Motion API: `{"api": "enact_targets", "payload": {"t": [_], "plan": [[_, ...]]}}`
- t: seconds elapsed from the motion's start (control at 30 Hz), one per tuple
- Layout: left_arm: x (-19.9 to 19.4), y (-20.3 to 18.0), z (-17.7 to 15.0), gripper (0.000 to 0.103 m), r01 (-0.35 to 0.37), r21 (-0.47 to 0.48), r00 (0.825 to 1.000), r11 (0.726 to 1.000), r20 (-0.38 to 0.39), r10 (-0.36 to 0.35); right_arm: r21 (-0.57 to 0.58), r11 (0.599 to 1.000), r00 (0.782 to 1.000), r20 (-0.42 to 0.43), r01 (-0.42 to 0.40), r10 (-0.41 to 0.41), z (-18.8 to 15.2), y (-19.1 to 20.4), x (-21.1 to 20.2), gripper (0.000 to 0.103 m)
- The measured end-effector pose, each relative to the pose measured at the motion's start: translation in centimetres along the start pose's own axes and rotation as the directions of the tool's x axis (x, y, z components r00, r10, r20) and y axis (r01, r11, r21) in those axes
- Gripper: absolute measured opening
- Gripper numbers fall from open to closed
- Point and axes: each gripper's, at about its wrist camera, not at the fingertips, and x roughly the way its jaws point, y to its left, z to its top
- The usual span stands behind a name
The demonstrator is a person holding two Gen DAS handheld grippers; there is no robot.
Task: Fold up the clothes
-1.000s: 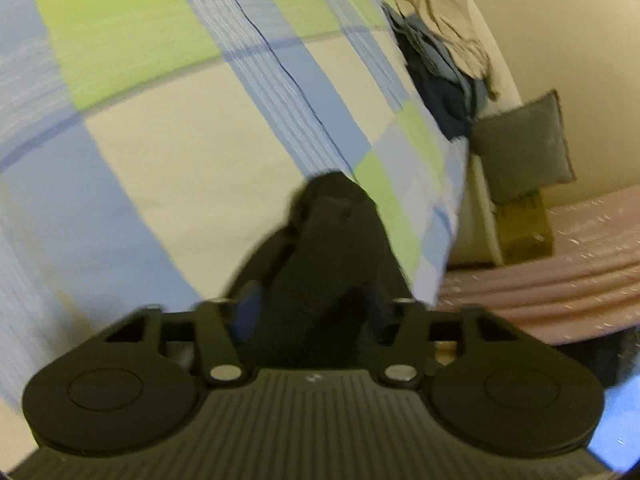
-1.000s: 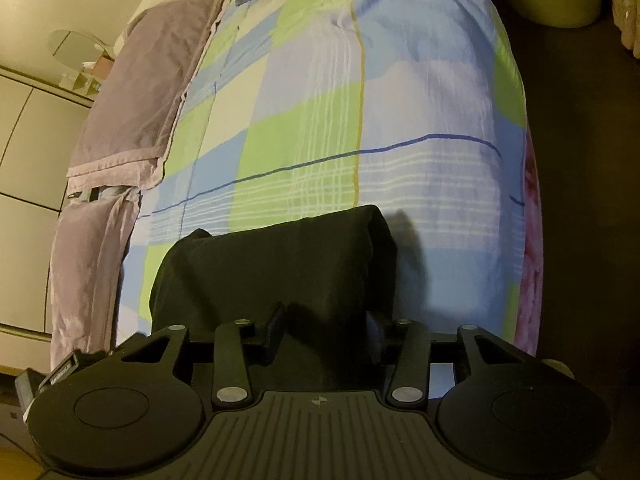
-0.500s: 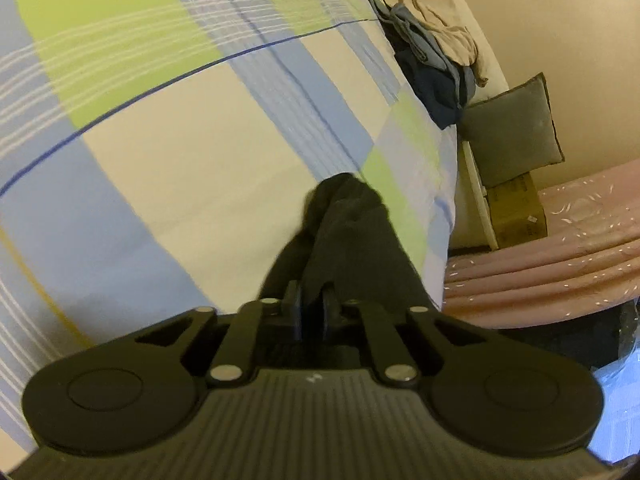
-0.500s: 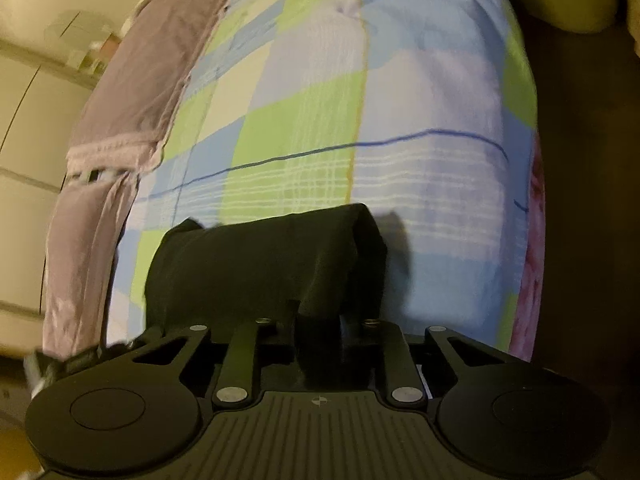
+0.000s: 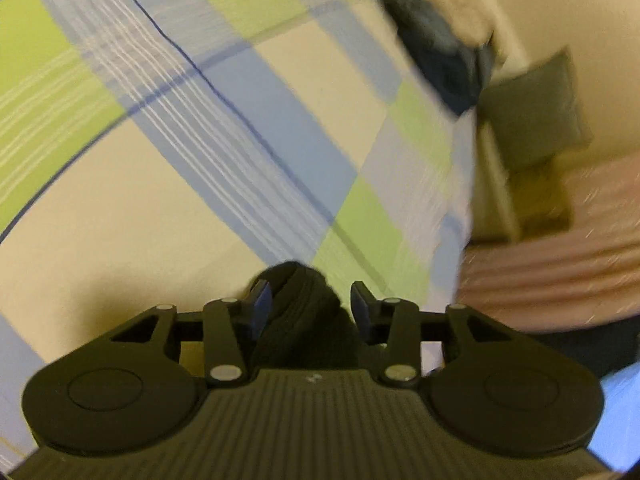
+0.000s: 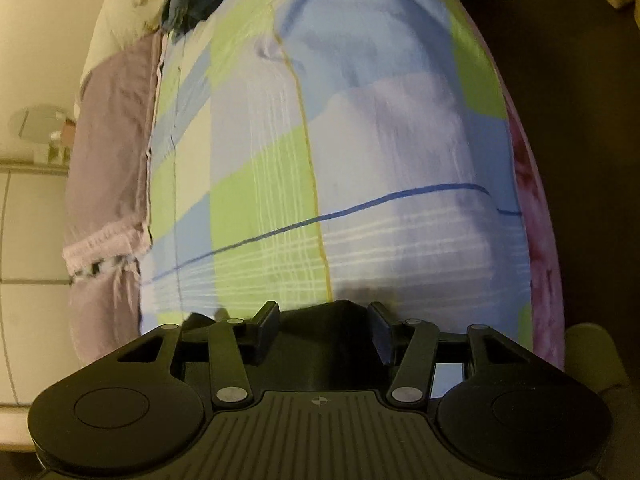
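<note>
Black garment [image 6: 320, 344] folded on bed [image 6: 360, 140], between both spreading pairs of jaws. Left gripper [image 5: 310, 304] and right gripper [image 6: 324, 324] opening, pads clear of cloth. Left to fold: dark clothes pile [image 5: 440, 64] at bed's far end.

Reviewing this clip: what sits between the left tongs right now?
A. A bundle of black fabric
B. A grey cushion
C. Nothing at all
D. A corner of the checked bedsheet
A. In the left wrist view, the black fabric bulges up between the blue pads of the left tongs, whose jaws are opening and no longer pinch it.
</note>
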Motion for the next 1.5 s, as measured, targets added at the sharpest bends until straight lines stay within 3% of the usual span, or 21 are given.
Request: {"api": "enact_targets", "payload": {"t": [0.07,0.13,0.27,0.37,0.4,0.47,0.5,0.53,0.57,0.63,0.7,0.73,0.8,0.87,0.97,1.0,1.2,1.3,1.4,1.47,1.5], "plan": [[0.3,-0.5,0.3,0.027,-0.025,0.022,1.000,0.999,-0.017,0.025,-0.024,1.000,1.000,-0.012,0.013,-0.013,0.2,0.2,0.1,0.051],[0.2,-0.6,0.4,0.017,-0.026,0.018,1.000,1.000,-0.016,0.026,-0.063,0.997,0.999,-0.027,0.045,-0.047,0.2,0.6,0.2,0.037],[-1.4,2.0,-0.4,0.013,0.099,-0.176,0.994,0.979,0.074,-0.087,-0.070,0.997,0.999,-0.020,0.029,-0.030,-0.1,0.7,-0.4,0.025],[-1.4,5.7,-2.3,0.011,0.196,-0.386,0.976,0.901,0.170,-0.140,0.015,0.999,0.999,0.025,-0.031,0.031,-0.9,-0.8,-1.0,0.024],[-1.2,6.9,-3.1,0.010,0.235,-0.463,0.966,0.855,0.205,-0.155,0.048,0.998,0.999,0.038,-0.035,0.034,-1.2,-1.4,-0.7,0.023],[-0.5,9.4,-4.9,0.010,0.333,-0.614,0.940,0.715,0.275,-0.202,0.124,0.991,0.998,0.054,-0.043,0.037,-1.3,-2.5,-0.2,0.023],[-0.3,10.0,-5.5,0.011,0.347,-0.650,0.936,0.676,0.289,-0.202,0.165,0.985,0.997,0.055,-0.059,0.050,-1.1,-3.0,0.1,0.023],[-0.2,10.0,-5.6,0.011,0.341,-0.660,0.938,0.669,0.288,-0.194,0.175,0.982,0.997,0.052,-0.063,0.055,-1.1,-3.1,0.1,0.023],[-0.2,9.8,-5.4,0.011,0.332,-0.664,0.941,0.670,0.283,-0.187,0.168,0.984,0.997,0.052,-0.062,0.053,-1.1,-3.0,0.0,0.023],[-1.0,8.4,-4.6,0.011,0.295,-0.621,0.951,0.726,0.264,-0.161,0.160,0.985,0.997,0.055,-0.058,0.050,-0.9,-2.7,-0.4,0.023],[-2.8,5.2,-3.4,0.011,0.215,-0.437,0.960,0.873,0.261,-0.106,0.086,0.995,0.996,0.078,-0.053,0.046,-1.2,-1.5,-1.2,0.023],[-3.3,4.0,-3.2,0.011,0.176,-0.342,0.960,0.923,0.266,-0.084,0.044,0.998,0.995,0.090,-0.049,0.045,-1.3,-0.8,-1.6,0.023],[-3.1,3.3,-3.2,0.012,0.108,-0.248,0.963,0.963,0.267,-0.040,0.008,0.999,0.991,0.124,-0.051,0.050,-2.0,-1.3,-1.7,0.022],[-1.7,4.4,-3.5,0.013,0.101,-0.312,0.967,0.945,0.255,-0.019,0.039,0.999,0.992,0.128,-0.030,0.025,-2.3,-2.0,-1.0,0.022],[-0.7,5.9,-2.9,0.017,0.181,-0.484,0.971,0.856,0.228,-0.076,0.027,1.000,0.994,0.106,0.003,-0.006,-1.8,-1.2,-0.4,0.026],[-0.8,6.1,-2.6,0.018,0.173,-0.506,0.976,0.845,0.206,-0.077,0.029,1.000,0.996,0.092,0.001,-0.004,-1.6,-1.3,-0.6,0.029],[0.6,4.3,0.1,0.018,0.004,-0.389,0.998,0.921,0.054,0.018,0.143,0.990,0.998,0.055,0.009,-0.017,0.0,-1.7,0.0,0.037],[-0.3,3.9,-0.7,0.014,0.025,-0.388,0.993,0.921,0.116,0.021,0.148,0.988,0.999,0.019,0.044,-0.047,0.6,-1.2,0.5,0.022],[-2.3,3.1,-2.8,0.013,0.091,-0.378,0.966,0.921,0.258,0.011,0.119,0.991,0.998,0.013,0.061,-0.063,0.8,-0.8,0.3,0.012],[-3.2,3.6,-4.5,0.013,0.148,-0.431,0.941,0.890,0.338,0.007,0.146,0.987,0.997,0.044,0.061,-0.068,0.4,-1.3,-0.1,0.010],[-2.6,4.7,-5.2,0.013,0.174,-0.503,0.934,0.847,0.357,0.020,0.170,0.984,0.996,0.060,0.055,-0.066,0.1,-1.8,0.0,0.010]]}}
